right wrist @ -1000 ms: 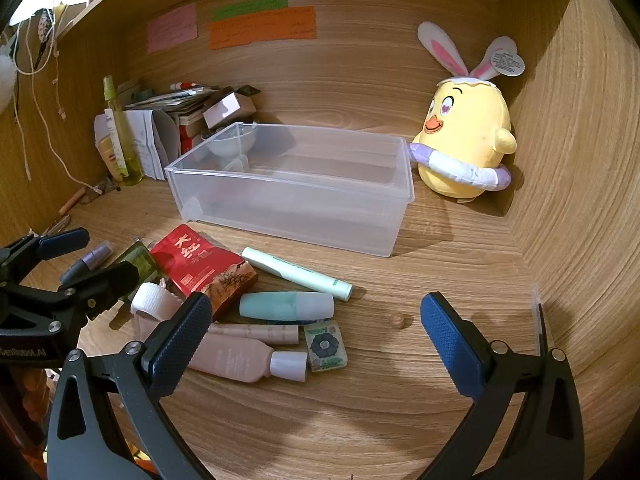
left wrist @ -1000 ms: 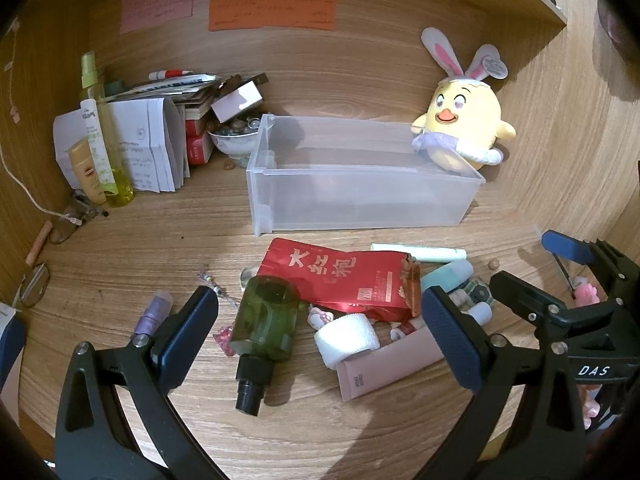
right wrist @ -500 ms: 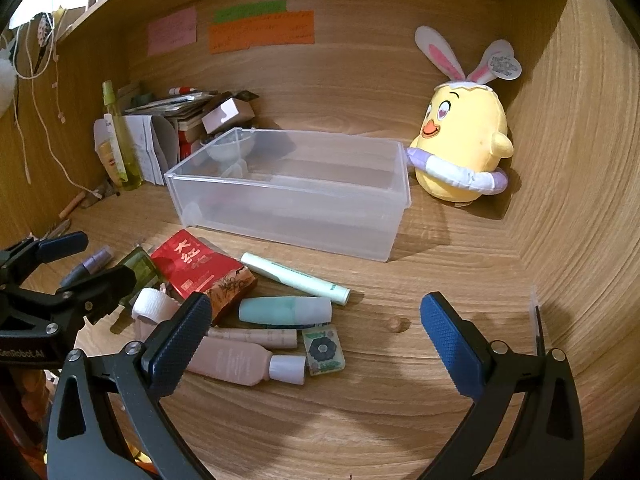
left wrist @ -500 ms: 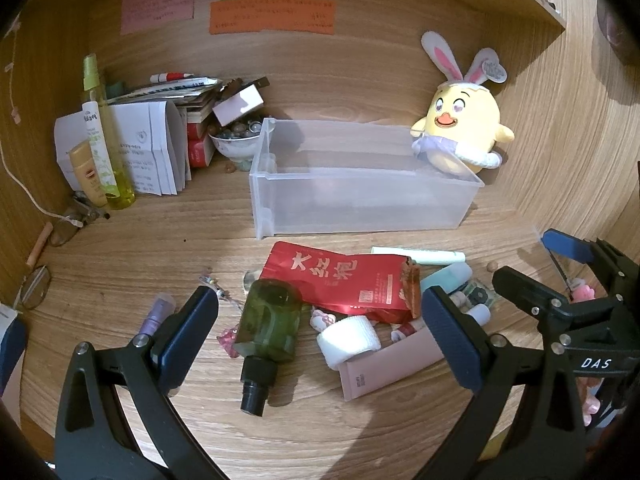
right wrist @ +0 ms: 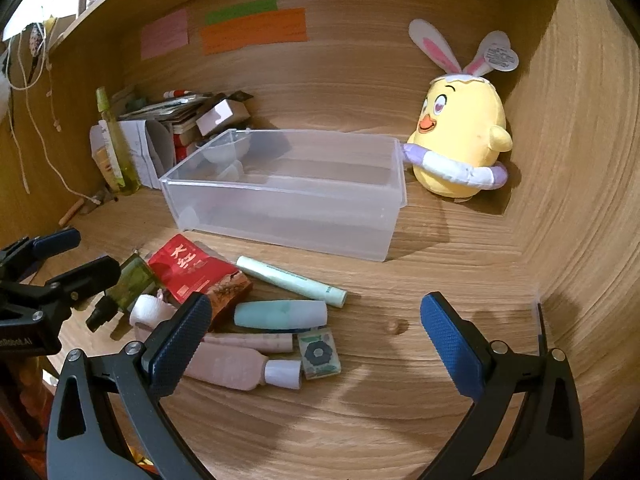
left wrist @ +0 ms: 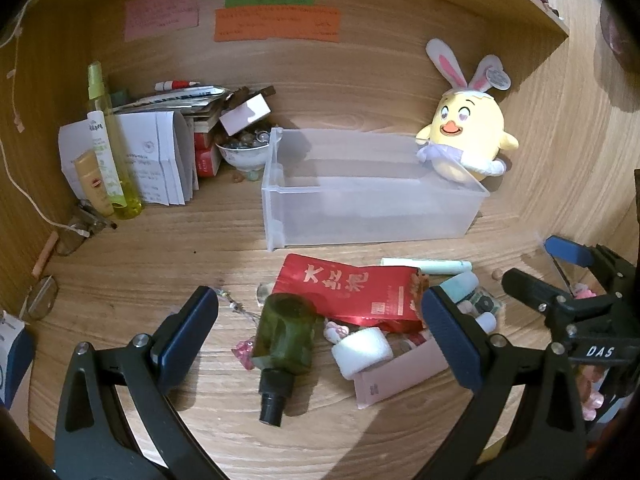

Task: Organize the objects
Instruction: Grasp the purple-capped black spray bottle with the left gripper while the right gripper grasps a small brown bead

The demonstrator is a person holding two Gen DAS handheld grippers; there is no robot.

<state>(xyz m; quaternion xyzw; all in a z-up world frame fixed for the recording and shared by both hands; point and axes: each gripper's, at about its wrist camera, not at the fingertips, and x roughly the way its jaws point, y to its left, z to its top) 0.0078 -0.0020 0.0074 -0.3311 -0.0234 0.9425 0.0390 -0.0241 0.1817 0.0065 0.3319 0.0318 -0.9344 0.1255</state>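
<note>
Your left gripper (left wrist: 320, 328) hangs over the near desk, jaws spread wide, nothing between them.

Left to right across the pile:
- Green bottle (left wrist: 286, 338) lies on its side, black cap toward you. Rigid plastic, probably light; it may roll. Take it across the body, not the cap.
- White roll (left wrist: 362, 347) lies just right of it, touching the pink box (left wrist: 400, 374). Soft, will squash; pinch lightly across the flat ends.
- Red foil pouch (left wrist: 348, 288) lies flat behind both. Slick and crinkly, likely to slide out; grab a sealed edge.
- Mint tube (right wrist: 280, 314), the slim pale-green stick (right wrist: 292, 282) and the pink bottle (right wrist: 236, 368) lie on their sides near the front of the heap. All smooth, round, apt to roll; close across the mid-body.
- Small patterned packet (right wrist: 319, 354) lies flat against the pink bottle's cap; thin, hard to get under.

The clear bin (right wrist: 280, 194) stands behind the pile, looks empty.

Your right gripper (right wrist: 316, 328) hovers over the right end of the heap, jaws likewise spread, holding nothing.

Hard to read: small pink trinkets beside the green bottle, whatever sits under the pouch, and the labels. Fullness of any container cannot be told.
</note>
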